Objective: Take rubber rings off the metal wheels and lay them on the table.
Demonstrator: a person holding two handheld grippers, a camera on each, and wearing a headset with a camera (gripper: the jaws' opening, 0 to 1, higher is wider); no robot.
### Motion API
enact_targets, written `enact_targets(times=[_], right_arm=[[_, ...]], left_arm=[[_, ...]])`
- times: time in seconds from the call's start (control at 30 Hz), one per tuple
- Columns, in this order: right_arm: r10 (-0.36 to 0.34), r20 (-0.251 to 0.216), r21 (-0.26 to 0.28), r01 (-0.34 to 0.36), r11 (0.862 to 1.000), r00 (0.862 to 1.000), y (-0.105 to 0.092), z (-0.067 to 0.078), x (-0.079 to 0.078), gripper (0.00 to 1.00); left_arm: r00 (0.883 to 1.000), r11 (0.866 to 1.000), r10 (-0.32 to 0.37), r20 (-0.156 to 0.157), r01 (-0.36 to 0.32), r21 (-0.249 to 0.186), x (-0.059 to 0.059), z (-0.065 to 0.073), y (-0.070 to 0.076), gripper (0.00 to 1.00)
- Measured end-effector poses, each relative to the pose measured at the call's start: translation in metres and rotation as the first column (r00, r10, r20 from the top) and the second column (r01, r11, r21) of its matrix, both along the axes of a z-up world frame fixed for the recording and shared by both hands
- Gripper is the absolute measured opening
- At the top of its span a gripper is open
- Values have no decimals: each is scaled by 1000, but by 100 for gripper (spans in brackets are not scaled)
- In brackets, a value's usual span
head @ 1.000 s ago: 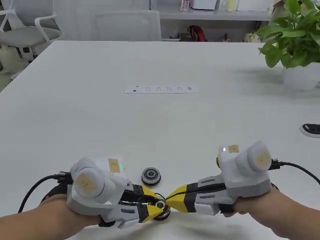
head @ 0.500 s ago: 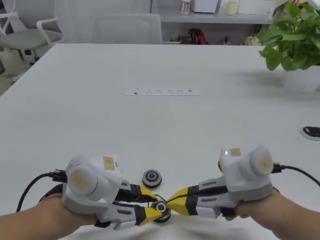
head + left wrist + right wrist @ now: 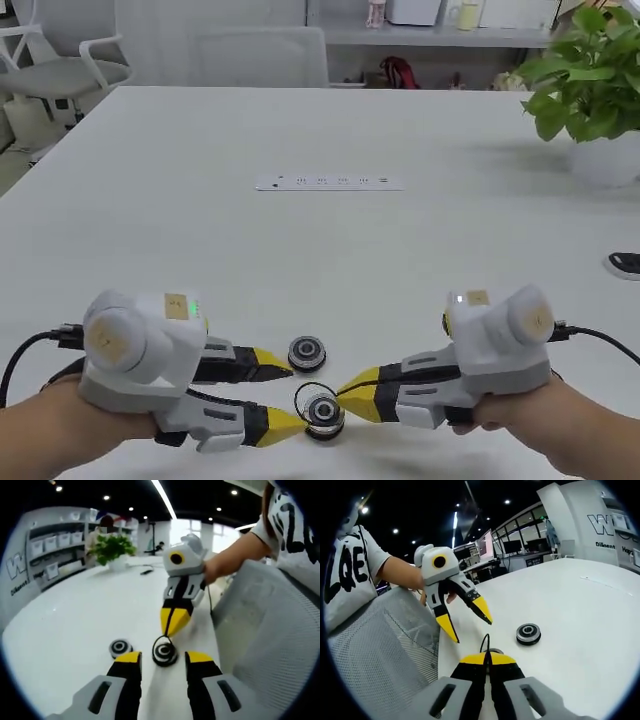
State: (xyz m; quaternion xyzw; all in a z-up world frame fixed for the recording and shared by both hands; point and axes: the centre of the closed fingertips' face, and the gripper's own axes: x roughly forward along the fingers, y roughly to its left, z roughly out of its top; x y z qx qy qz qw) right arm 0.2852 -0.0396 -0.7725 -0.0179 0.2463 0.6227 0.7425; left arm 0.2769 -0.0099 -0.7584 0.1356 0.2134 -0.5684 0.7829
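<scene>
where the white table [image 3: 330,260] ends, a chair [image 3: 66,68] and shelves [image 3: 440,35] stand.

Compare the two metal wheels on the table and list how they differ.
The near wheel has a thin rubber ring looped up off it, pinched in the shut right gripper. The far wheel has nothing lifted off it. The near wheel lies just ahead of the open left gripper, while the far wheel lies apart from both grippers. Both lie flat on the white table and look alike in size.
</scene>
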Motion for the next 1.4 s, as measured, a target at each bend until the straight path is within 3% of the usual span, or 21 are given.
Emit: enact_targets(times=[0.27, 0.73, 1.4], right_arm=[[0, 6, 15, 0, 1000, 1000, 3, 8, 3, 0], [39, 7, 18, -39, 999, 999, 17, 16, 3, 0], [109, 12, -53, -108, 993, 994, 47, 3, 1, 0]], left_arm=[[999, 999, 33, 10, -33, -23, 2, 12, 19, 49], [997, 996, 81, 20, -80, -35, -3, 22, 39, 67], [986, 986, 164, 16, -163, -39, -5, 24, 69, 73]])
